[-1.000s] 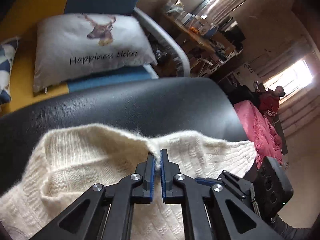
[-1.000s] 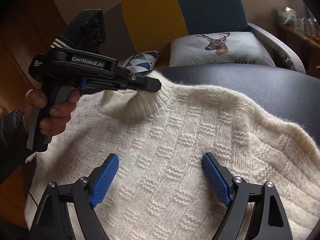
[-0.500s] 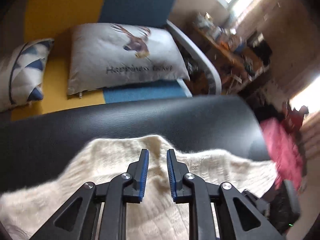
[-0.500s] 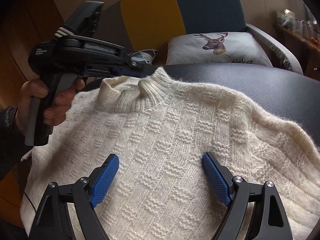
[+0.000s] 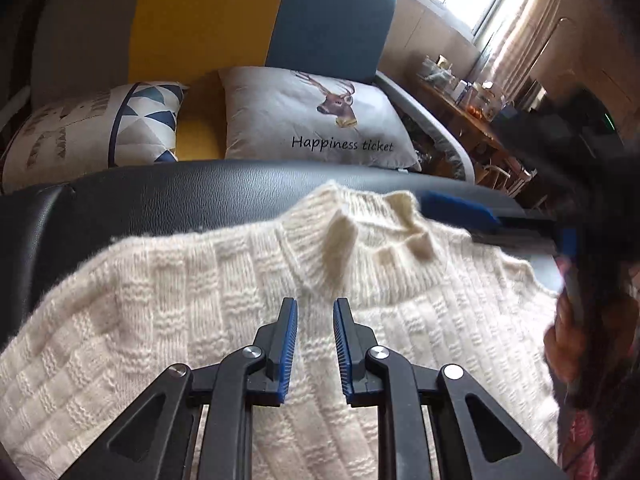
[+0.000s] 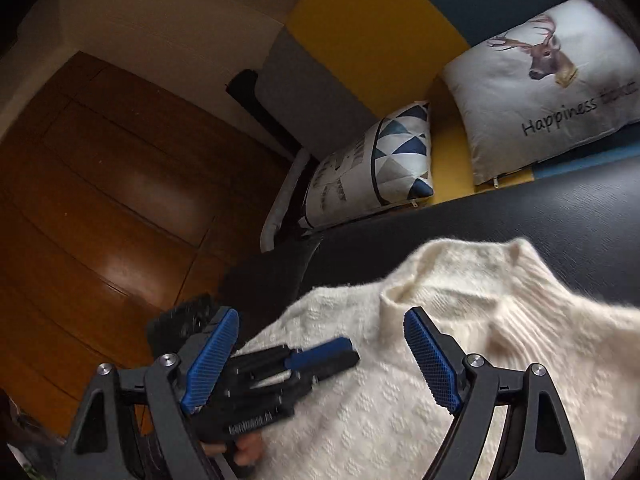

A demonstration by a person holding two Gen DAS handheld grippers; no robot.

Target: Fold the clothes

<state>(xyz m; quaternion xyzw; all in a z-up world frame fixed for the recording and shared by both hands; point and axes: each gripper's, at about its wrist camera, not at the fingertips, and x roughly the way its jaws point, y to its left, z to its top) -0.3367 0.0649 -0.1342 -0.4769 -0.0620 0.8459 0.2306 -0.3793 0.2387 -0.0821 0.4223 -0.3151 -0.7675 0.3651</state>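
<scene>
A cream knitted sweater (image 5: pixel 200 320) lies spread on a black leather surface (image 5: pixel 160 200), its ribbed collar (image 5: pixel 360 240) standing up at the far edge. My left gripper (image 5: pixel 315 306) is open a little and empty, just short of the collar. My right gripper (image 6: pixel 320 344) is wide open and empty above the collar end of the sweater (image 6: pixel 460 320). The right gripper also shows in the left wrist view (image 5: pixel 460 206), beside the collar. The left gripper shows in the right wrist view (image 6: pixel 348 350), low over the knit.
A sofa with a yellow and blue back (image 5: pixel 240 20) stands behind the leather surface. A deer cushion (image 5: pixel 312 116) and a triangle-pattern cushion (image 5: pixel 100 128) lie on it. Wooden floor (image 6: pixel 100 200) is to the left. A cluttered table (image 5: pixel 472 100) stands at right.
My left gripper has let go of the collar, opened and drawn back over the sweater body. My right gripper has swung left, toward the collar and the surface's left edge.
</scene>
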